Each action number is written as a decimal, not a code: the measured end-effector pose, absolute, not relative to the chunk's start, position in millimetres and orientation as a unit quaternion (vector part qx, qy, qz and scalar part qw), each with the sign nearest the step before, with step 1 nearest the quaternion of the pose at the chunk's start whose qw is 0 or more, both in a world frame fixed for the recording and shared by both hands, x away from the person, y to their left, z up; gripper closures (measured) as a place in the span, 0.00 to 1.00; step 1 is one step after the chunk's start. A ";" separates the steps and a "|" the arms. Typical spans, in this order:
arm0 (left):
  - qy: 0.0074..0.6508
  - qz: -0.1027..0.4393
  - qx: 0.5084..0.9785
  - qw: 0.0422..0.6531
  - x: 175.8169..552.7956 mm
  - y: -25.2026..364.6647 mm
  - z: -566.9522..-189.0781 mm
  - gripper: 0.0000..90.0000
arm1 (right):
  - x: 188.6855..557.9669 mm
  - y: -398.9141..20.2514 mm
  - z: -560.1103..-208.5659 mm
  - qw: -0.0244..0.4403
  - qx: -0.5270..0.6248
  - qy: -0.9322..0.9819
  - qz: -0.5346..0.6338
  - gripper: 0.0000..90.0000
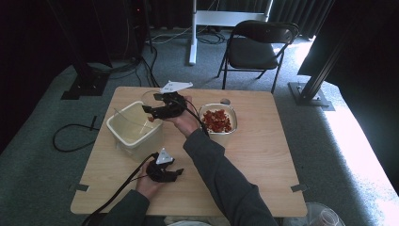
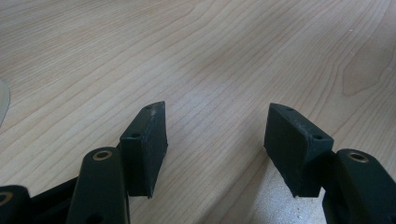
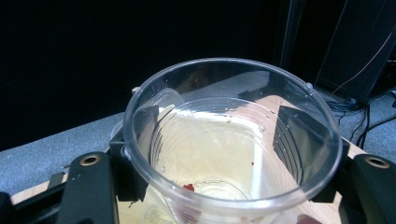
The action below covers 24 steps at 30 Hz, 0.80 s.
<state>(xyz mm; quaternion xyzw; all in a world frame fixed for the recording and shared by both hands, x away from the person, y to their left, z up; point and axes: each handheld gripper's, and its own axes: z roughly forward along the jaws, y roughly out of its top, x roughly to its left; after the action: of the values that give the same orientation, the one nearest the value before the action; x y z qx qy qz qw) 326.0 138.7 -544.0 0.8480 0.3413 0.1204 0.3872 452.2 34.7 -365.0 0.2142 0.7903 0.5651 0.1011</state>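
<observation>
Between right tool (image 3: 229, 163) jaws | clear plastic cup (image 3: 233, 140) | red crumb inside

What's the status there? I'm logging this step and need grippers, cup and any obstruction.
Right gripper shut on clear plastic cup, by the cream tub. Left gripper open, empty, over bare table. Red scraps in cup; nothing in the way.

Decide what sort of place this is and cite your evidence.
Probably a recording studio or lab: dark curtains behind, metal stands with loose cables on grey carpet, and one small wooden table with a folding chair.
</observation>
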 end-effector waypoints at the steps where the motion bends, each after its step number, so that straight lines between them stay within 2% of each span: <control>1: 0.341 0.121 0.848 0.387 326.0 138.8 -544.1 0.45 | 452.7 37.1 -364.9 0.102 0.213 0.791 0.564 0.35; 24: 0.341 0.120 0.848 0.387 325.5 138.4 -544.0 0.44 | 464.2 65.9 -362.6 0.095 0.207 0.799 0.556 0.34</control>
<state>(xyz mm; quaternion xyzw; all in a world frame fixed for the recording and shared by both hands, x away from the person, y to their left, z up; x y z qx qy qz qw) 325.5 138.4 -544.0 0.8481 0.3410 0.1203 0.3873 464.2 65.9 -362.6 0.2067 0.7994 0.5560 0.0953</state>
